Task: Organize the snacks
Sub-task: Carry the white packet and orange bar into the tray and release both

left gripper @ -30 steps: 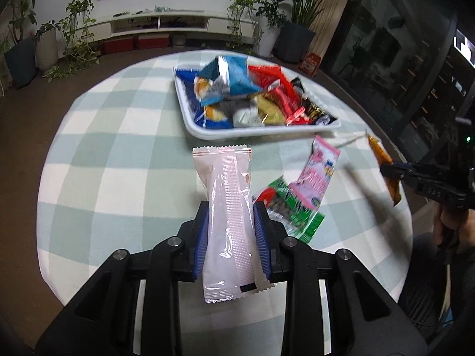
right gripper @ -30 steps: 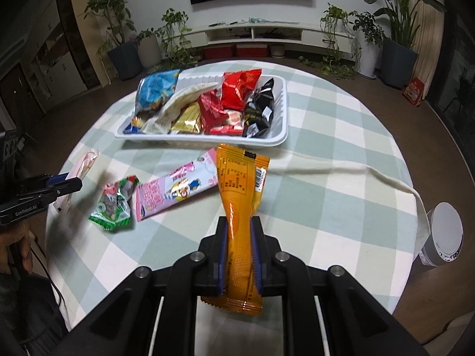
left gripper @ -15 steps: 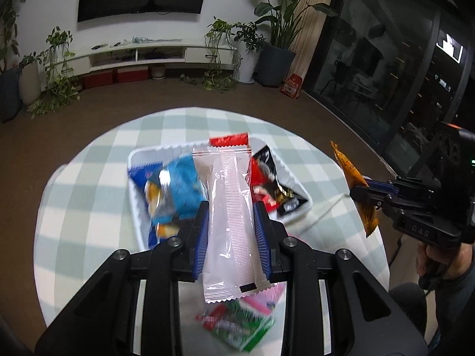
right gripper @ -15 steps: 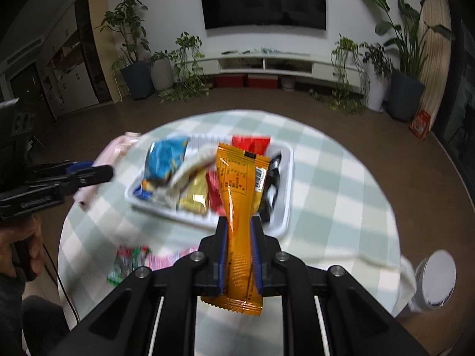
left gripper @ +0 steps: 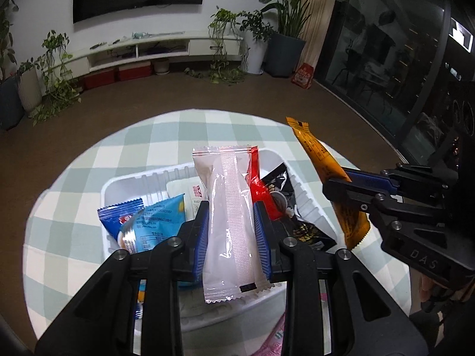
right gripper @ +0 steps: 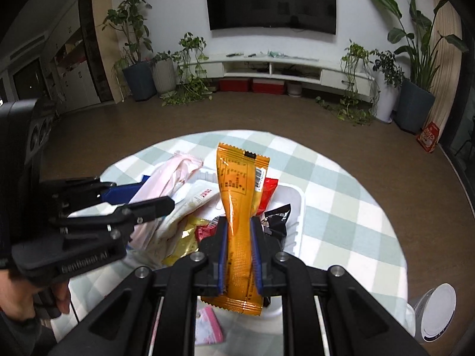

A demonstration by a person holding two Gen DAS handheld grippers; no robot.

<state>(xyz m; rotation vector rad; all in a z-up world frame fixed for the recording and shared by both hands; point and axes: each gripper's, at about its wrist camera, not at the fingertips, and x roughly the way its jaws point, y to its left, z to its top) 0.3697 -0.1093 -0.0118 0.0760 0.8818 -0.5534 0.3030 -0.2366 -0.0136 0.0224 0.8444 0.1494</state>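
Observation:
My left gripper is shut on a long pale pink snack packet, held above the white tray of snacks. My right gripper is shut on an orange snack packet, also over the tray. The tray holds blue, red, black and gold packets. In the left wrist view the right gripper hangs at the tray's right edge with the orange packet. From the right wrist camera the left gripper with the pink packet shows at the left.
The tray sits on a round table with a green-and-white checked cloth. A pink wrapper lies on the cloth by the tray's near edge. A white round object stands off the table's right side. A person's hand holds the left gripper.
Both grippers have moved forward from the near part of the table to above the tray, each still holding its packet. The loose pink and green packets on the cloth have dropped below both views.

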